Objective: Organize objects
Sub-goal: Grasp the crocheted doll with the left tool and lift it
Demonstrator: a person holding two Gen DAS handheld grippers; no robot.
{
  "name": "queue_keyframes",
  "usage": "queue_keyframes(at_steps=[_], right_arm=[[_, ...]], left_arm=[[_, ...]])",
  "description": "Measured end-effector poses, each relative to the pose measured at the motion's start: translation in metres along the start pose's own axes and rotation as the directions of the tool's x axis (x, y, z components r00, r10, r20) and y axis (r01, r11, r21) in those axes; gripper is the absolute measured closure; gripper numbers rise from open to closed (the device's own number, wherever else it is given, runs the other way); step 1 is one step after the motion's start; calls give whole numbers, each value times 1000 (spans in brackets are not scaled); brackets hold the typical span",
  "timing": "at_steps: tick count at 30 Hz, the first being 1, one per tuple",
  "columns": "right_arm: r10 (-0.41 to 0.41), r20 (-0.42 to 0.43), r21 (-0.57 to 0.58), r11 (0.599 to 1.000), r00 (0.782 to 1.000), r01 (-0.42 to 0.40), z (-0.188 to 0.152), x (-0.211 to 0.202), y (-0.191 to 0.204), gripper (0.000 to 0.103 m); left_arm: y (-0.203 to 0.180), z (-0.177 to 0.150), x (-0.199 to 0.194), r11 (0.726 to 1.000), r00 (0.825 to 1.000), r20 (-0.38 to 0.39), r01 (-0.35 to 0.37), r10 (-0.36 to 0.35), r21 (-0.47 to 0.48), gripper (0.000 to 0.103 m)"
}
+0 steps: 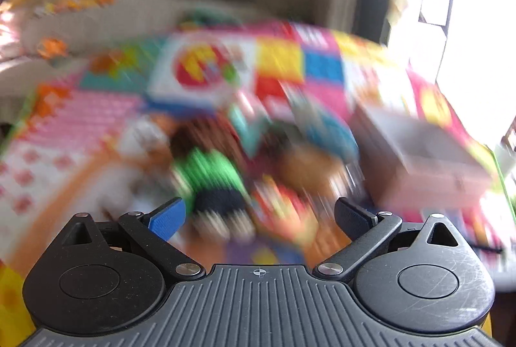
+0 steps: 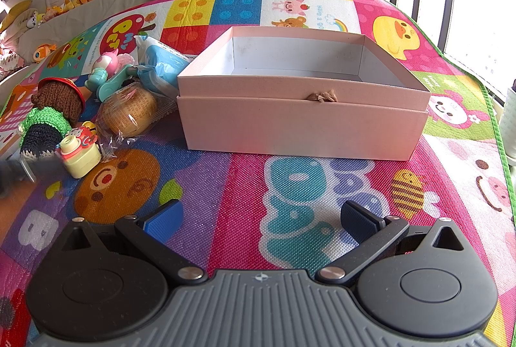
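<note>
While jaws gape: left gripper (image 1: 259, 219) and right gripper (image 2: 261, 223) empty.
Doll (image 2: 50, 118): soft, light; pinch torso, ten o'clock of box (image 2: 303, 108).

Left wrist view all motion-blurred; toys (image 1: 209, 173) & pink box (image 1: 425, 160) indistinct.

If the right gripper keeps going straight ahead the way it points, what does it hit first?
Likely the near wall of the open pink cardboard box; only bare play mat lies between it and the open right gripper. Depth is uncertain.
</note>
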State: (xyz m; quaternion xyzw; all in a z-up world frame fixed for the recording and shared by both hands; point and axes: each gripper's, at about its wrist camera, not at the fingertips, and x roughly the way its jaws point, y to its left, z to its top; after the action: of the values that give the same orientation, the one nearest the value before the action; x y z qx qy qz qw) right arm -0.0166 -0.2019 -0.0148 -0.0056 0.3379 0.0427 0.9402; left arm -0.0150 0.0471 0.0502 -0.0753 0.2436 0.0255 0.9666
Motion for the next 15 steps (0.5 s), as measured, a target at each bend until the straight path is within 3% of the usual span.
queue_keyframes(at_steps=[2, 5, 8, 9, 10, 12, 15], right_arm=[[0, 0, 0, 1000, 1000, 0, 0, 0, 0, 0], [0, 0, 0, 1000, 1000, 0, 0, 0, 0, 0], [0, 0, 0, 1000, 1000, 0, 0, 0, 0, 0], [0, 0, 0, 1000, 1000, 0, 0, 0, 0, 0], [0, 0, 0, 1000, 1000, 0, 0, 0, 0, 0], [0, 0, 0, 1000, 1000, 0, 0, 0, 0, 0], [0, 0, 0, 1000, 1000, 0, 1, 0, -1, 0]], left_arm=[[10, 17, 12, 1000, 999, 16, -31, 31, -2, 2], [16, 30, 54, 994, 990, -103, -89, 95, 60, 2], [20, 31, 90, 992, 977, -182, -98, 112, 82, 2], [21, 31, 99, 991, 972, -199, -108, 123, 84, 14], [21, 29, 105, 991, 971, -206, -105, 119, 77, 35], [25, 26, 105, 996, 973, -212, -82, 89, 45, 37], [32, 25, 81, 1000, 981, -191, 18, -19, -11, 38]])
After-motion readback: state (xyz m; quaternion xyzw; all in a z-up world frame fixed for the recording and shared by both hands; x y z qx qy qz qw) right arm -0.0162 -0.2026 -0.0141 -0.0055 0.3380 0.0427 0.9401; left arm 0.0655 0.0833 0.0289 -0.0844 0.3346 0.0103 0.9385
